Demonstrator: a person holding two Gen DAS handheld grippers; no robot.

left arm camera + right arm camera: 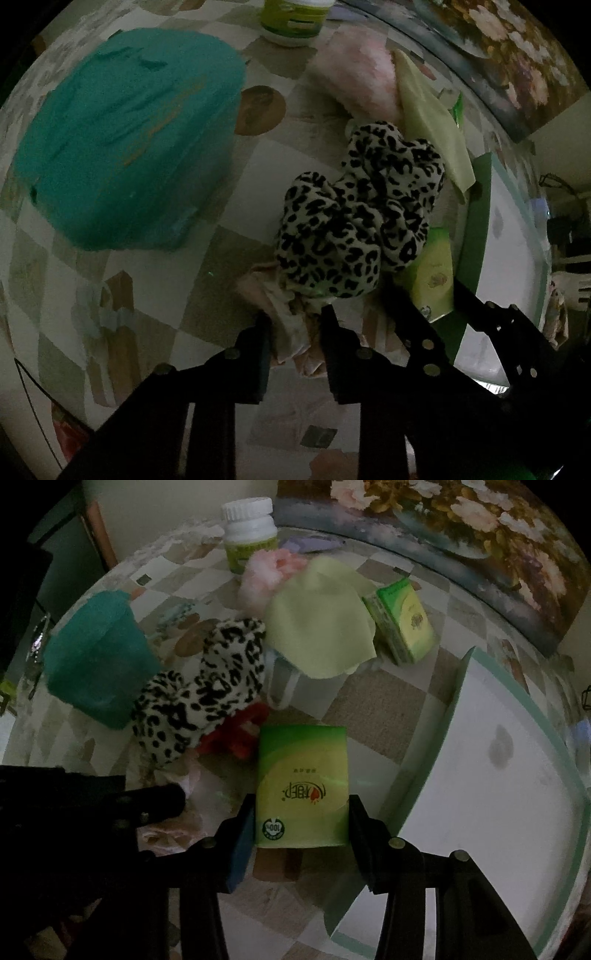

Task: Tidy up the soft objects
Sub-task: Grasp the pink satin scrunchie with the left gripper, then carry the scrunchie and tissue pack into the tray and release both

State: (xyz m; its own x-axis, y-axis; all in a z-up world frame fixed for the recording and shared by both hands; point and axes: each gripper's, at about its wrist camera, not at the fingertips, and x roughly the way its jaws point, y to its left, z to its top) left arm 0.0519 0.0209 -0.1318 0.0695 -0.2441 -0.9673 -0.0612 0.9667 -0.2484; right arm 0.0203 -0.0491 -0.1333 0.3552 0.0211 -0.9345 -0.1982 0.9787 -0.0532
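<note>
Green tissue pack (pixel 302 786), printed "100%" at its lower left corner, sits low centre, clamped by the right gripper (pixel 301 825). Left gripper (pixel 295 332) pinches beige cloth (pixel 291 332) below the leopard-print fabric (pixel 354 210).

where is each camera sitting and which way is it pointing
Left wrist: rides the left claw, looking steeply down at the table; its fingers pinch a pale beige cloth below the leopard-print cloth; the right claw's fingers cross at the right.
Right wrist: rides the right claw, looking steeply down; its fingers flank a green tissue pack; the left claw enters at the left.
Shared: leopard-print cloth, teal cloth, white tray.
</note>
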